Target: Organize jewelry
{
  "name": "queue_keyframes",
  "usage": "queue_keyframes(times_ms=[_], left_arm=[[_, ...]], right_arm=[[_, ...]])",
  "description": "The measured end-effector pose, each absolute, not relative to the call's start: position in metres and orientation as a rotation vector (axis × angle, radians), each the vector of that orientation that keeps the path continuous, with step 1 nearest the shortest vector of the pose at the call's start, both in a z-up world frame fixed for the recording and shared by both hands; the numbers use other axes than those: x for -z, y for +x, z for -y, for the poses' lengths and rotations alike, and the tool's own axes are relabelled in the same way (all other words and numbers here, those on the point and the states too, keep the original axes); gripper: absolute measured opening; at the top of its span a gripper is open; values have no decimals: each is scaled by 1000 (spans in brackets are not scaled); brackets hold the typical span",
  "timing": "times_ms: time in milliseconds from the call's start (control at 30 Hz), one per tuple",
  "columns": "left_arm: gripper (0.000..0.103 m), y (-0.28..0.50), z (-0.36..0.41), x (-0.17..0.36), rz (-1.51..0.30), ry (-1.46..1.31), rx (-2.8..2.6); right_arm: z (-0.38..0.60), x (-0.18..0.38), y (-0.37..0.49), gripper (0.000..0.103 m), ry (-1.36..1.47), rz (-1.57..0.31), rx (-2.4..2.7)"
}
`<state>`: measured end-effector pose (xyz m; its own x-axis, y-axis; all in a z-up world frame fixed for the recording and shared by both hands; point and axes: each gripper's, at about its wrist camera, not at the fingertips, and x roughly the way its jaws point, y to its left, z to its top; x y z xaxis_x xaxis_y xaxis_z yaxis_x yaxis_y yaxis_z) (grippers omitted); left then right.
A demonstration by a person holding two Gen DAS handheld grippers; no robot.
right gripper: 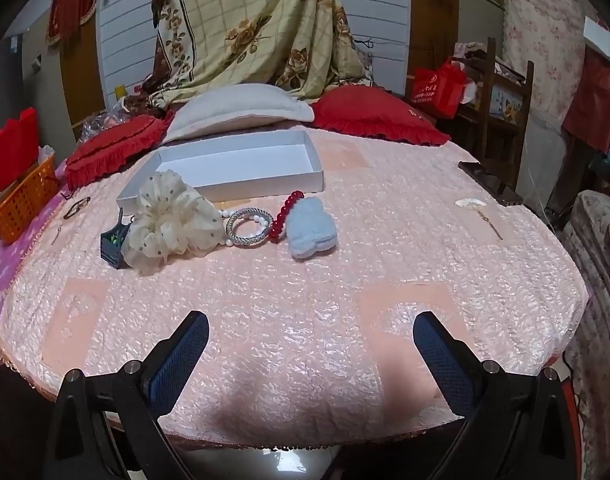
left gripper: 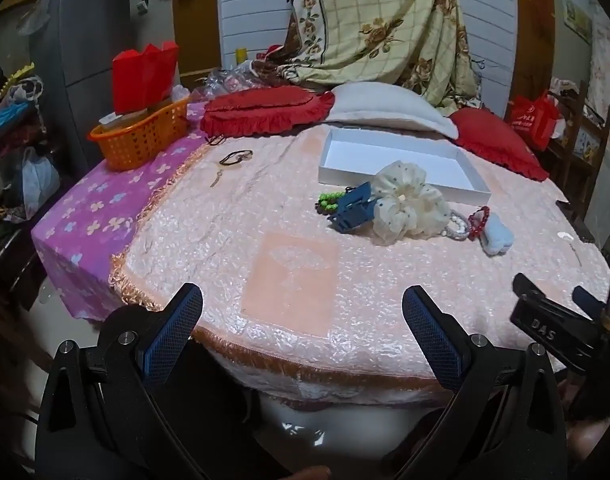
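Note:
A shallow white box (left gripper: 401, 152) (right gripper: 233, 160) lies open on the pink quilt. In front of it sits a cluster: a cream scrunchie (left gripper: 405, 204) (right gripper: 173, 220), a blue claw clip (left gripper: 353, 208) (right gripper: 113, 246), green beads (left gripper: 329, 200), a silver bangle (right gripper: 249, 227) with white beads, a red bead bracelet (left gripper: 478, 222) (right gripper: 283, 216) and a pale blue fluffy clip (left gripper: 499, 240) (right gripper: 311, 232). My left gripper (left gripper: 303, 336) and right gripper (right gripper: 311, 356) hang open over the bed's near edge, well short of the cluster, nothing between the fingers.
An orange basket (left gripper: 141, 136) with red bags stands at the left. A dark hair tie (left gripper: 235, 157) and a pin lie near it. A white shell hairpin (right gripper: 479, 210) and a dark phone (right gripper: 491, 184) lie at the right. Red cushions (right gripper: 377, 116) and a white pillow (right gripper: 241, 110) line the back.

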<state>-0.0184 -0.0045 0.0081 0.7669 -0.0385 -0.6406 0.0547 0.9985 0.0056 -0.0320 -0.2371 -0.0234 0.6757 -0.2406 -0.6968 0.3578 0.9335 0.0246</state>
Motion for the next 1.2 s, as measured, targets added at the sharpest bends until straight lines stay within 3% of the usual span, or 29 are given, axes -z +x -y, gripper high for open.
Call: queue_keyframes(times_ms=[1200], left_arm=[[101, -12, 8, 3, -764, 6, 148]], right_arm=[[235, 26, -30, 101, 162, -758, 332]])
